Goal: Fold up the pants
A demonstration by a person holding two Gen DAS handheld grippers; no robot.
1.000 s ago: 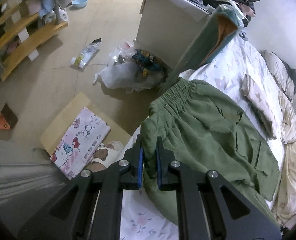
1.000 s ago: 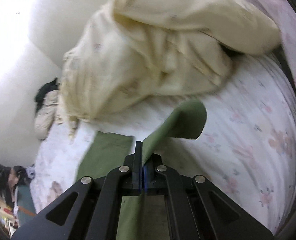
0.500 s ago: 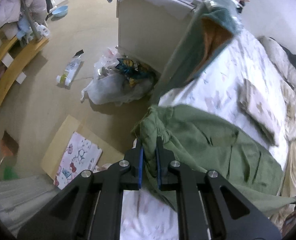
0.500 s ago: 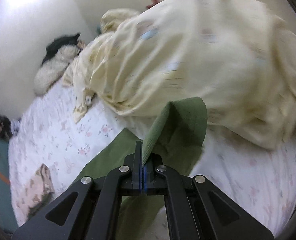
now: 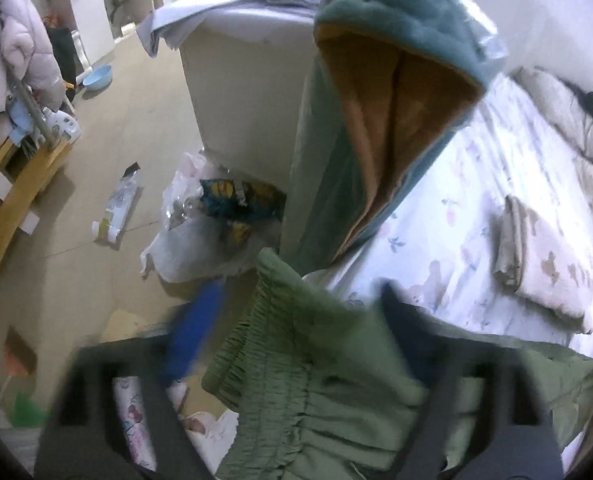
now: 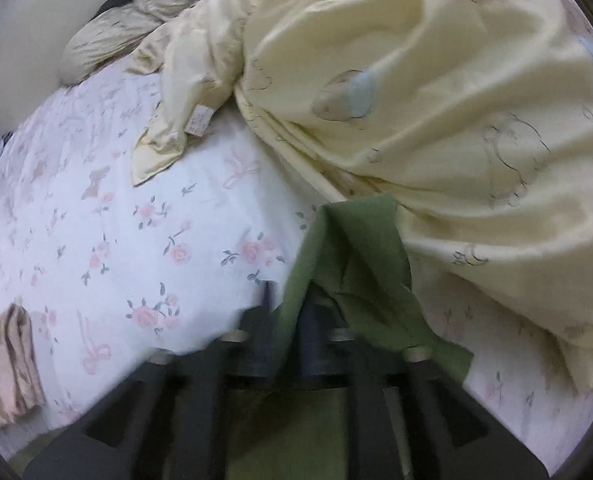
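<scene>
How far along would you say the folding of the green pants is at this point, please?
Early. Done: the green pants lie on the floral bed sheet. In hand: the left gripper and right gripper have just been opening, cloth between the jaws. Left: the pants look bunched, not neatly folded.

Matt green cloth pants (image 5: pixel 320 364) with gathered waistband; smooth floral cotton bedsheet (image 6: pixel 144 216); soft cream quilt (image 6: pixel 436 92).

pants (image 5: pixel 316 368) | olive green (elastic waistband gathered) | crumpled on floral bed, leg end by quilt
</scene>
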